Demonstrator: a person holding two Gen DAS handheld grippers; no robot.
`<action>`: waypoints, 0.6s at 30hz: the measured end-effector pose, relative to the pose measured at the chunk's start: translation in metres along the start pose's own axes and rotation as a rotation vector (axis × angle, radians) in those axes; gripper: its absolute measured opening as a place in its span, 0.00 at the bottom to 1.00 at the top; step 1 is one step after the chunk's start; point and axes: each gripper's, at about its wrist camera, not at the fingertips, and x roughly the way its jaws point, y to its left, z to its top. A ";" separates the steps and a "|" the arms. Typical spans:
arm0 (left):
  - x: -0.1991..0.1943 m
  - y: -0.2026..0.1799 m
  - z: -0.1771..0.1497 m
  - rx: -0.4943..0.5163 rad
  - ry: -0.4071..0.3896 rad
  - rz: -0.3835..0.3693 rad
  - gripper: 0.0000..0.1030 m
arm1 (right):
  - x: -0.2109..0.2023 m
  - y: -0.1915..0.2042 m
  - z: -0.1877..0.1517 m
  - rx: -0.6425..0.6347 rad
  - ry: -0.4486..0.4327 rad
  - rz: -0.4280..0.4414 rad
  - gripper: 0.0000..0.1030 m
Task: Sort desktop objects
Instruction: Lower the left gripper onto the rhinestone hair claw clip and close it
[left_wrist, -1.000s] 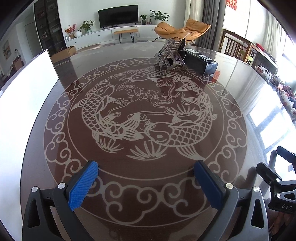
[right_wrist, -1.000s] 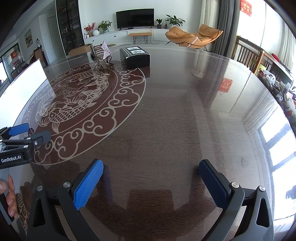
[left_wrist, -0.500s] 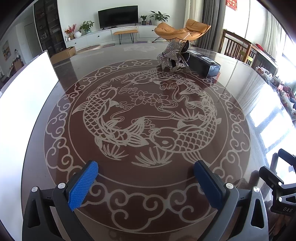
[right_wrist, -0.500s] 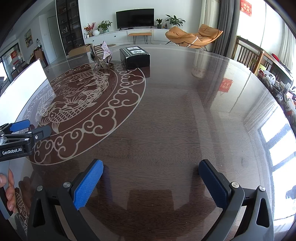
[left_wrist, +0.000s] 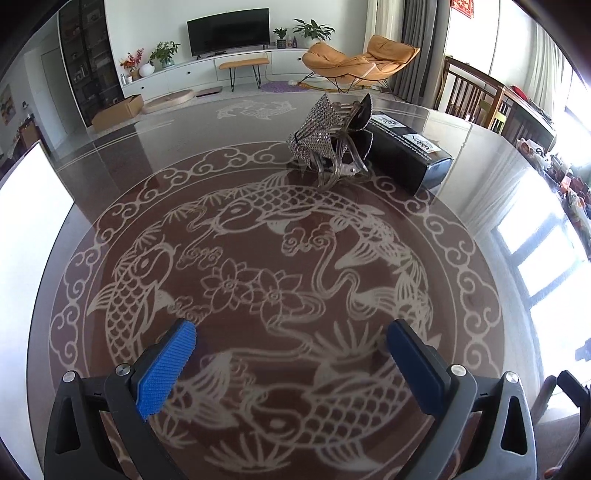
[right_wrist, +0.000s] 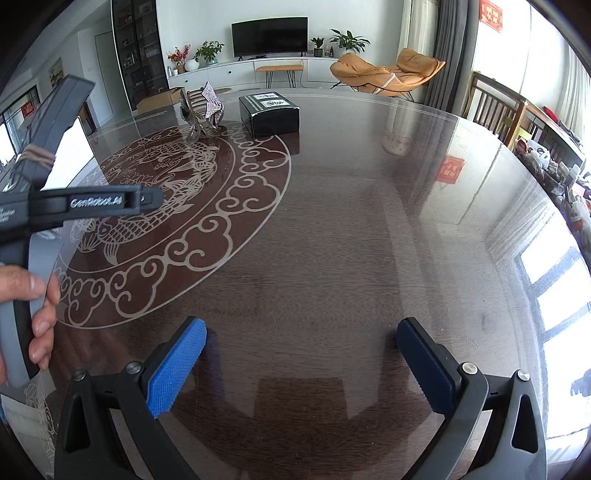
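A glittery hair claw clip stands on the far side of the round glass-topped table, touching a black rectangular box to its right. My left gripper hangs open over the carp medallion, well short of the clip, nothing between its blue pads. In the right wrist view the clip and the box lie far off at upper left. My right gripper is open and empty above bare table. The left gripper's body shows at the left edge, held by a hand.
A white panel stands along the table's left edge. Wooden chairs and cluttered shelves sit beyond the right rim. A living room with a TV, an orange lounge chair and plants lies past the far edge.
My left gripper has moved forward across the medallion toward the clip and box, which now look larger. The right gripper has stayed put; the left gripper body looms closer in its view.
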 end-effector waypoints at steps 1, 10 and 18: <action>0.004 -0.001 0.006 -0.003 -0.001 0.002 1.00 | 0.000 0.000 0.000 0.000 0.000 0.000 1.00; 0.032 -0.018 0.051 -0.043 0.009 0.029 1.00 | 0.000 0.000 0.000 0.001 0.000 0.000 1.00; 0.051 -0.028 0.082 -0.065 0.017 0.043 1.00 | 0.000 0.000 0.001 0.005 -0.002 0.006 1.00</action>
